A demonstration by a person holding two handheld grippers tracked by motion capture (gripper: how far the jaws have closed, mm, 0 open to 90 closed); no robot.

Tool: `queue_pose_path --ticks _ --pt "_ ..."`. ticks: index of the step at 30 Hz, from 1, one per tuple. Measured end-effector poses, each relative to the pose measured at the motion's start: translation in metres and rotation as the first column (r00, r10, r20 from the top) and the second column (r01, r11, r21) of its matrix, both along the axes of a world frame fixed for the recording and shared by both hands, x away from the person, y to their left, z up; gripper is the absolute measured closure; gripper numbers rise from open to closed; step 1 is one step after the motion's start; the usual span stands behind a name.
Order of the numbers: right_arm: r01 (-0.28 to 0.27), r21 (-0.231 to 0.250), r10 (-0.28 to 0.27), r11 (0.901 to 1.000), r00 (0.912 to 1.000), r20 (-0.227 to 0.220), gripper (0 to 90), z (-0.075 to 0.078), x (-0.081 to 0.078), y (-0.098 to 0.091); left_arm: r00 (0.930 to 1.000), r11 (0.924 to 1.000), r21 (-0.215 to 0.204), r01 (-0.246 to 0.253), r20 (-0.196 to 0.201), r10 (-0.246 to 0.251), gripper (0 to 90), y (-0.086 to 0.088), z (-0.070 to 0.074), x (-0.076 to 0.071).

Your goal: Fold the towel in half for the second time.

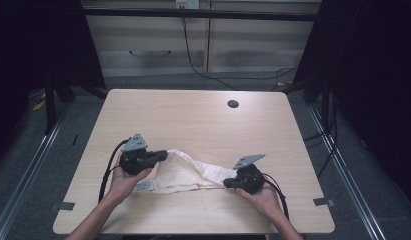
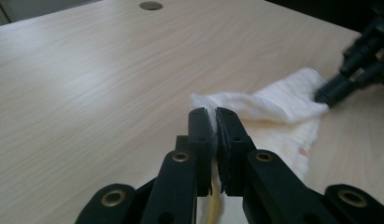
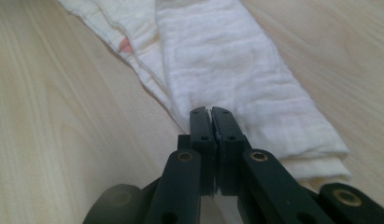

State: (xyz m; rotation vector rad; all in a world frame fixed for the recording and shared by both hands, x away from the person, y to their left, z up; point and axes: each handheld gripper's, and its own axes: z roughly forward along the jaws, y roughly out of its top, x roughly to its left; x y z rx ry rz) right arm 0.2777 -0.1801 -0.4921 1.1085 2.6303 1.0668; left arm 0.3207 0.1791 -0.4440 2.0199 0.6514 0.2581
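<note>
Now, grip: you are pinching the cloth (image 1: 185,172) with both tongs, left gripper (image 1: 160,156) and right gripper (image 1: 228,184) each clamped on an end.
Cloth: it is lying on the table (image 1: 193,115) between your 2 hands, partly folded over.
Progress: 1 fold is forming; flattening and any further folds are waiting.
Hidden: your jaws are covering the pinched edges, and the label (image 1: 144,187) is too small to read.

left gripper (image 1: 164,155) black | brass screws | grey plate | black cable
</note>
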Motion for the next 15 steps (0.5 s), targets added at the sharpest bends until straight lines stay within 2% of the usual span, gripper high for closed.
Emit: queue_pose_path --ticks 2,4,9,12,15 --pt "0.005 0.009 -0.005 0.9999 1.0000 -0.001 88.7 -0.001 0.001 -0.001 0.9994 0.9994 0.003 0.036 -0.001 -0.036 85.4 -0.001 0.000 -0.013" --pt "0.008 0.000 -0.008 1.0000 0.9999 0.006 88.7 0.000 0.000 0.000 0.9972 0.9969 0.027 0.075 0.003 -0.075 85.4 -0.002 -0.003 -0.025" --pt "0.015 0.007 -0.015 0.9999 0.9998 0.009 88.7 -0.001 -0.001 0.000 0.9876 0.9848 0.076 0.156 -0.031 -0.154 85.4 -0.002 -0.014 -0.053" --pt "0.019 0.012 -0.019 0.9998 0.9998 0.011 88.7 -0.001 -0.001 -0.001 0.9842 0.9793 0.108 0.172 -0.063 -0.165 85.3 0.001 -0.025 -0.060" --pt "0.022 0.010 -0.022 0.9997 0.9996 0.016 88.7 -0.001 -0.002 -0.001 0.9793 0.9747 0.118 0.189 -0.095 -0.179 85.4 0.005 -0.036 -0.062"
